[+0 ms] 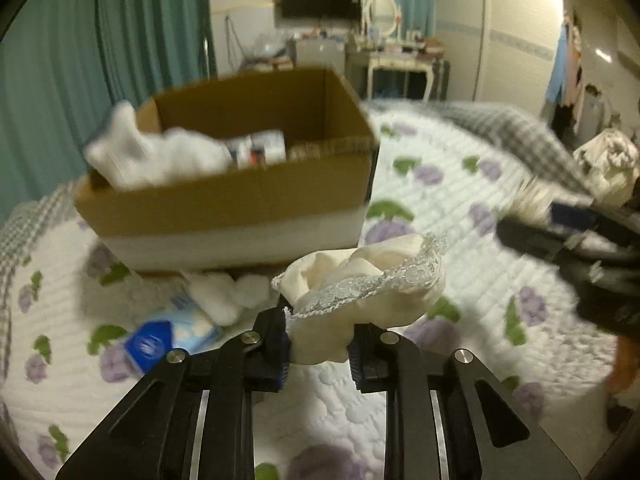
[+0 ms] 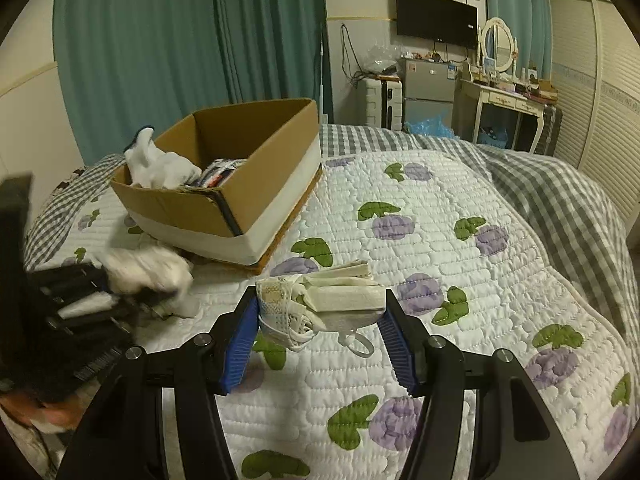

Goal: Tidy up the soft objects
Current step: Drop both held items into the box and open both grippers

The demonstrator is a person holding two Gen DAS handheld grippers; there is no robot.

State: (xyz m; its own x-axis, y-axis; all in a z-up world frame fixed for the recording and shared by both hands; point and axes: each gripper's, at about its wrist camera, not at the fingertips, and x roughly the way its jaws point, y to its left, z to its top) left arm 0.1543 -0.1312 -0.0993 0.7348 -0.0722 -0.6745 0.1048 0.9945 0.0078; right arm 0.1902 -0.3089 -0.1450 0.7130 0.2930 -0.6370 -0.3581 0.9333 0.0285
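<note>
My left gripper (image 1: pixel 318 346) is shut on a cream cloth with a lace edge (image 1: pixel 360 292), held above the bed in front of the cardboard box (image 1: pixel 240 200). The box holds white soft items (image 1: pixel 160 156) and some packets. In the right wrist view my right gripper (image 2: pixel 320 320) is open, its blue pads on either side of a folded cream and lace cloth (image 2: pixel 332 300) lying on the quilt. The left gripper with its cloth shows blurred at the left (image 2: pixel 148 272). The box (image 2: pixel 224 208) stands beyond.
White fluffy pieces (image 1: pixel 228 292) and a blue packet (image 1: pixel 168 336) lie on the floral quilt (image 2: pixel 440 260) in front of the box. A grey checked blanket (image 2: pixel 560 200) covers the bed's right side. Curtains, a fridge and a dresser stand behind.
</note>
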